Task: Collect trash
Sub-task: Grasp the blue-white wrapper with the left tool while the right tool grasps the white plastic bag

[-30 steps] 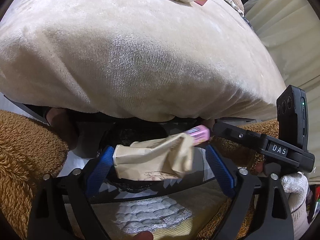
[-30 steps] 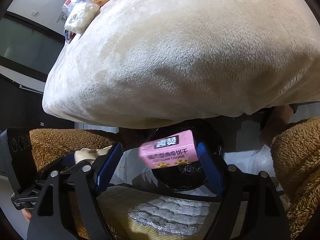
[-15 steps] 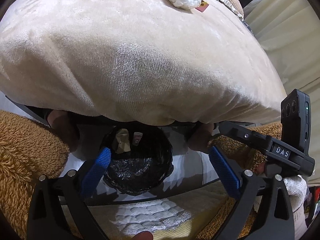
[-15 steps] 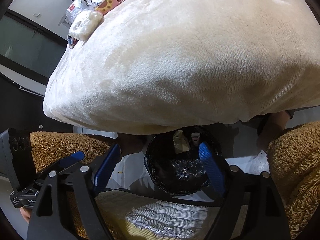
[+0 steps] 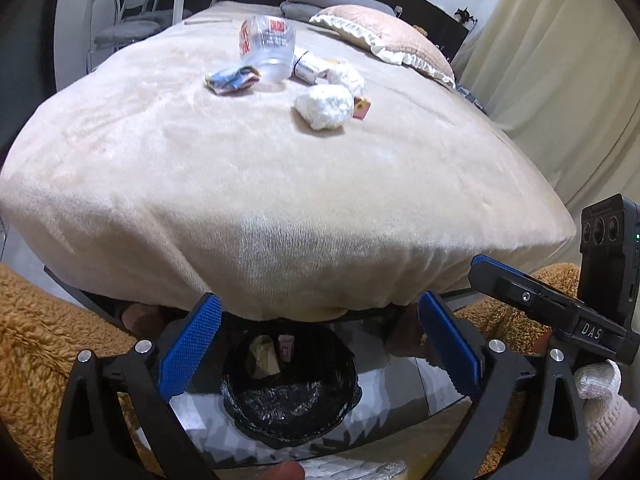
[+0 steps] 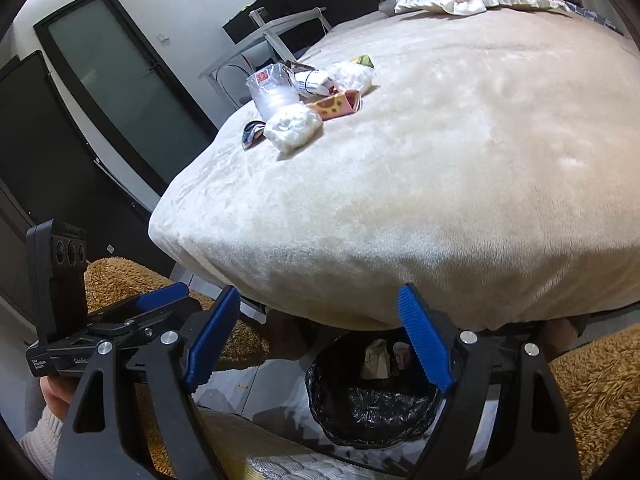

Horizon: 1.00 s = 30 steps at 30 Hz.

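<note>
A black-lined trash bin [image 5: 288, 404] stands on the floor at the foot of the bed, also in the right wrist view [image 6: 372, 404]. Inside lie a brown paper bag [image 5: 262, 358] and a small pink box [image 5: 286, 347]. My left gripper [image 5: 318, 348] is open and empty above the bin. My right gripper [image 6: 320, 340] is open and empty beside it. On the beige blanket [image 5: 280, 184] lies more trash: a white crumpled wad [image 5: 325, 106], a clear plastic cup [image 5: 268, 50], a crumpled wrapper [image 5: 232, 79] and a yellow-red box [image 6: 334, 106].
A pink pillow [image 5: 384, 36] lies at the head of the bed. A white metal chair [image 5: 144, 12] stands at the far left. Curtains [image 5: 560, 80] hang on the right. Brown fuzzy sleeves [image 5: 36, 344] flank both grippers. A dark door [image 6: 120, 84] is at the left.
Both grippers let go: the paper bag and the pink box dropped into the bin. Both grippers then tilted up, bringing the top of the bed and its trash into view.
</note>
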{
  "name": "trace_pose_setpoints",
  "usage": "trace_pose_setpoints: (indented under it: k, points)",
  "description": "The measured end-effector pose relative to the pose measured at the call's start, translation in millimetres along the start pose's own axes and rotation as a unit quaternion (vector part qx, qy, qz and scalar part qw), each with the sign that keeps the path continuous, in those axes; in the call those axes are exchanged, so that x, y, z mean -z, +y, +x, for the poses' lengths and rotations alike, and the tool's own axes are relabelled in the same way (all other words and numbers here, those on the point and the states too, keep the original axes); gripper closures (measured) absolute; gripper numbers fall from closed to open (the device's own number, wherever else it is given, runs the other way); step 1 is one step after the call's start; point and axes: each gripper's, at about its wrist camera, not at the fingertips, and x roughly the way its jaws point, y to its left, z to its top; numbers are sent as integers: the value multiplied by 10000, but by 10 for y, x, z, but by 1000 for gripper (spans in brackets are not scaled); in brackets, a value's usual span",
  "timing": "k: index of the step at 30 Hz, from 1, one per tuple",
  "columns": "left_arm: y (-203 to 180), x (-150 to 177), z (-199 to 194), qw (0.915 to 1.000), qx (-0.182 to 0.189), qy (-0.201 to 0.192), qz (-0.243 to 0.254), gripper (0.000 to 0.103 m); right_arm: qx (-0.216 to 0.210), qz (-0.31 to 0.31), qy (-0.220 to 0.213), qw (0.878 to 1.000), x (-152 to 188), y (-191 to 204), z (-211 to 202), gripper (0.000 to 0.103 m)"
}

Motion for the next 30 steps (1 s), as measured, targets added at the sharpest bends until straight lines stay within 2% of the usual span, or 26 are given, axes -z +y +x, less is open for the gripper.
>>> trace_pose_setpoints:
  k: [5, 12, 19, 23, 27, 30]
  points:
    - [43, -140, -153, 9991, 28, -389, 144, 6, 10, -300, -264, 9992, -201, 87, -51, 22]
    - [129, -572, -260, 9969, -25, -701, 370, 6, 32, -451, -218, 9987, -587, 6, 83, 22]
    - [291, -1087, -202, 9942, -258, -799, 676, 6, -144, -598, -139, 9980, -981, -48, 366, 22]
    - [499, -1395, -104, 9947, -252, -781, 626, 6, -282, -626, 15, 9976, -1140, -60, 572, 22]
    - [700, -1626, 94, 9962, -313, -607, 533, 6, -455, -667, 166, 9966, -1247, -6, 768, 22]
    - [748, -1742, 239, 9964, -321, -450, 642, 6, -533, -791, 287, 9950, -1303, 56, 925, 22]
